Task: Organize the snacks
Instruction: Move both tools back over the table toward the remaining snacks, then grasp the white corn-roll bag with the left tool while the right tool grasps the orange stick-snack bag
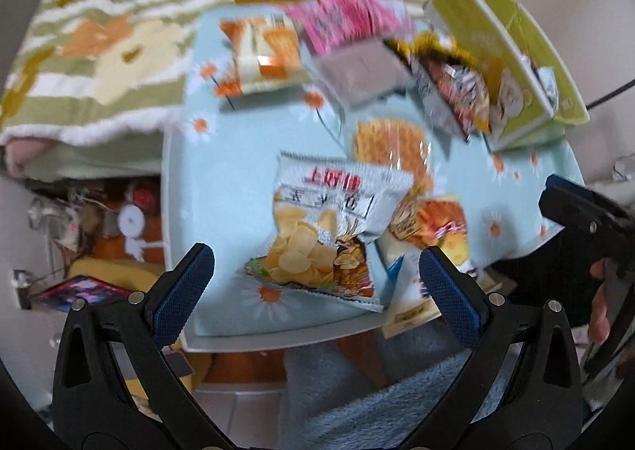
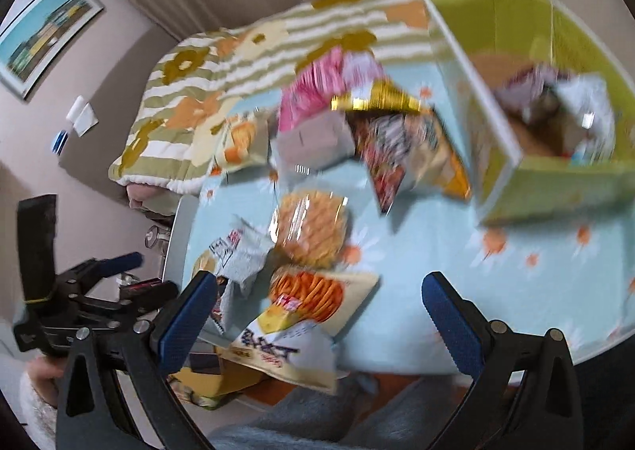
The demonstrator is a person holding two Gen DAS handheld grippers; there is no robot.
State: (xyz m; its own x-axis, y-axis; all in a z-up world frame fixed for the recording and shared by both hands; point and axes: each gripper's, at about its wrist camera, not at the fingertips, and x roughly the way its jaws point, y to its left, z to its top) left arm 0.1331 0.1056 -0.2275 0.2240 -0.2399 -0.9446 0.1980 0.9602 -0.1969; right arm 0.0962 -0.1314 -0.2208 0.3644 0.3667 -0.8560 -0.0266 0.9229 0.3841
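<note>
Striped floral blanket (image 1: 119,37) behind table w/ daisy cloth (image 2: 436,251), framed pic (image 2: 47,37) on wall

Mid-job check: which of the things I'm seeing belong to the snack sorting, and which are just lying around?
Job:
- green box
- chip bag
- orange snack bag
- round cracker pack
- pink pack
- gold-edged bag
- orange-white pack
- left claw and right claw, both open

Lying about:
- striped blanket
- wall picture
- floor clutter

Chip bag (image 1: 321,235): glossy crinkled plastic film. Green box (image 2: 555,168): matt cardboard. Table (image 1: 246,156) cover: smooth printed sheet. Blanket (image 1: 111,53): fuzzy woven cloth.
</note>
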